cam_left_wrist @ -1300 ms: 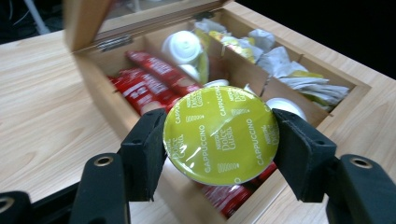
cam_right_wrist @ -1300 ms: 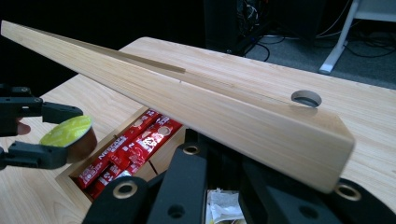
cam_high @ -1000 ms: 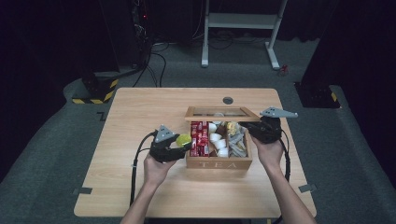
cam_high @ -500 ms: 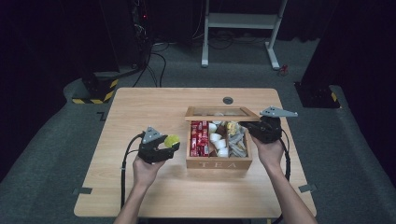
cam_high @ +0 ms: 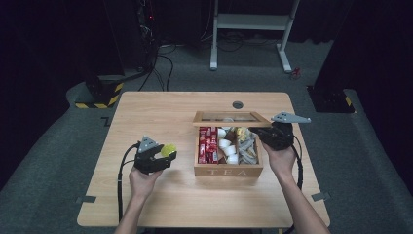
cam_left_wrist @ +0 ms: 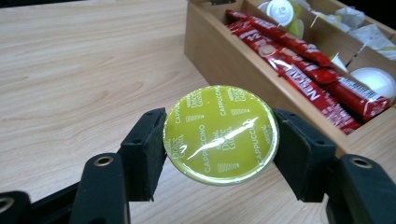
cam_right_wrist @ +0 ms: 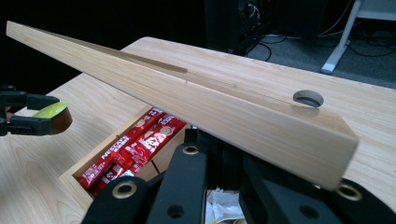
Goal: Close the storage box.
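A yellow-green cappuccino capsule [cam_left_wrist: 220, 134] sits foil side up between the pads of my left gripper [cam_high: 164, 156], which is shut on it. That gripper hovers over the table left of the wooden tea box [cam_high: 228, 170]. The box's lid [cam_high: 229, 117] stands raised at the back. My right gripper [cam_high: 258, 134] is shut on the lid's right end, and the lid's wooden edge [cam_right_wrist: 210, 98] runs across the right gripper view. Inside the box lie red sachets [cam_left_wrist: 303, 65] in the left compartment, white capsules [cam_high: 226, 146] in the middle and paper packets at the right.
A round cable hole [cam_high: 237, 105] sits in the table behind the box. Bare wood stretches left of and in front of the box [cam_high: 146, 117]. A white desk frame [cam_high: 253, 29] and cables lie on the floor beyond the table.
My left gripper has carried the capsule leftward, away from the box, and slightly lower. The right gripper and the lid have stayed put.
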Demonstrator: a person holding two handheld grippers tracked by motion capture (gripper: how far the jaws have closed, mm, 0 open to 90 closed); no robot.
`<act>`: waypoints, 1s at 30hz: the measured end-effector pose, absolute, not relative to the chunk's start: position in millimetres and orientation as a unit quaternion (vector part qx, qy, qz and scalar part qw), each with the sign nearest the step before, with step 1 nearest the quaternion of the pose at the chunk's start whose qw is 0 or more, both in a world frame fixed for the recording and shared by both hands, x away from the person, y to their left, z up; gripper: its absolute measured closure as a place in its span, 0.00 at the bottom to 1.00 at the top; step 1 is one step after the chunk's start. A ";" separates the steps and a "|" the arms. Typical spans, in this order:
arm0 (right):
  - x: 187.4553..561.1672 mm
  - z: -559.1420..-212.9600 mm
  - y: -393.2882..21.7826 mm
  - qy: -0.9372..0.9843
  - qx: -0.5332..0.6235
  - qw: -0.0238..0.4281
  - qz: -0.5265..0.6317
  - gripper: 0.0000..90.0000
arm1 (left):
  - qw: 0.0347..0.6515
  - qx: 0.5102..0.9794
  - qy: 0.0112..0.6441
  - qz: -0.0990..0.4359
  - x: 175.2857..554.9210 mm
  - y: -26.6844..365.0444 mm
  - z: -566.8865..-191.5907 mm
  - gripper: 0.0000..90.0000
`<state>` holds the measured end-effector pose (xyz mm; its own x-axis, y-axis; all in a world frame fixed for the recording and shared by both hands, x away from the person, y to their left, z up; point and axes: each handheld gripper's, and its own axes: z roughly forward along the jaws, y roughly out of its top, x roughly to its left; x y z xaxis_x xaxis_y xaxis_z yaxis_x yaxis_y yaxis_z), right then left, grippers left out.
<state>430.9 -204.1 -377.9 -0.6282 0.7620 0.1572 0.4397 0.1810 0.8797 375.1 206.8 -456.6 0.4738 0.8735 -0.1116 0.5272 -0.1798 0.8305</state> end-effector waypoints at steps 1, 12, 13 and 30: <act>430.8 -378.0 -204.1 0.751 0.400 0.161 0.500 1.00 | 0.431 0.742 0.473 0.201 374.8 208.1 -457.8 0.43; 432.1 -377.8 -204.1 0.750 0.399 0.161 0.503 1.00 | 0.398 0.751 0.483 0.208 377.8 209.8 -476.8 0.43; 432.1 -377.8 -204.1 0.750 0.398 0.161 0.503 1.00 | 0.396 0.753 0.482 0.208 378.1 209.4 -477.8 0.43; 432.1 -377.9 -204.0 0.749 0.397 0.161 0.505 0.99 | 0.371 0.763 0.484 0.214 387.5 197.0 -500.0 0.43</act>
<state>432.1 -204.0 -377.9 -0.6330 0.7576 0.1593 0.4324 0.1753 0.8845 387.5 197.0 -500.0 0.4405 0.8971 -0.0325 0.5798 -0.2567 0.7733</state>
